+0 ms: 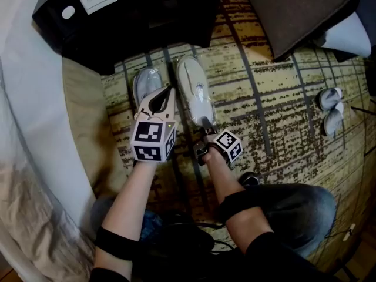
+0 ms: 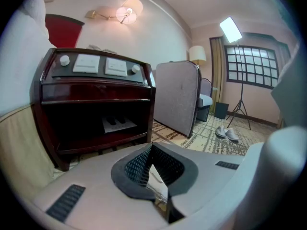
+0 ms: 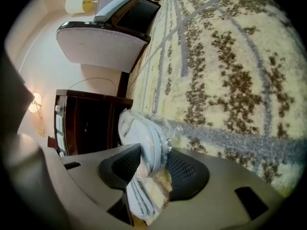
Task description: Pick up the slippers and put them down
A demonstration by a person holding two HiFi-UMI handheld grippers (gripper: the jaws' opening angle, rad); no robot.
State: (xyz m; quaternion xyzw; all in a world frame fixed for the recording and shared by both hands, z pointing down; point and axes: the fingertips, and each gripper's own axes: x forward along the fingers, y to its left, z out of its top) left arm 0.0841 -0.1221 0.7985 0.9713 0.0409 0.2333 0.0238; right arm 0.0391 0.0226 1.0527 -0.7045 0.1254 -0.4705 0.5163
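Observation:
Two pairs of white slippers in clear plastic wrap lie side by side on the patterned carpet [image 1: 264, 98] before a dark nightstand. My right gripper [image 1: 205, 124] is at the near end of the right pack [image 1: 194, 87]. In the right gripper view that pack [image 3: 144, 143] stands on edge between the dark pads, and both pads of the right gripper [image 3: 152, 152] press on it. My left gripper [image 1: 166, 96] hovers between the two packs, beside the left pack [image 1: 145, 82], its jaws shut on nothing. The left gripper view shows the left gripper [image 2: 151, 150] with its pads meeting.
The dark nightstand [image 1: 147, 16] [image 2: 96, 109] stands just beyond the packs. A bed [image 1: 35, 128] runs along the left. A grey upholstered chair [image 1: 299, 10] [image 2: 177, 97] stands at the back right. An unwrapped pair of slippers [image 1: 330, 109] [image 2: 226, 133] lies on the carpet at right. My knee [image 1: 294, 210] is below.

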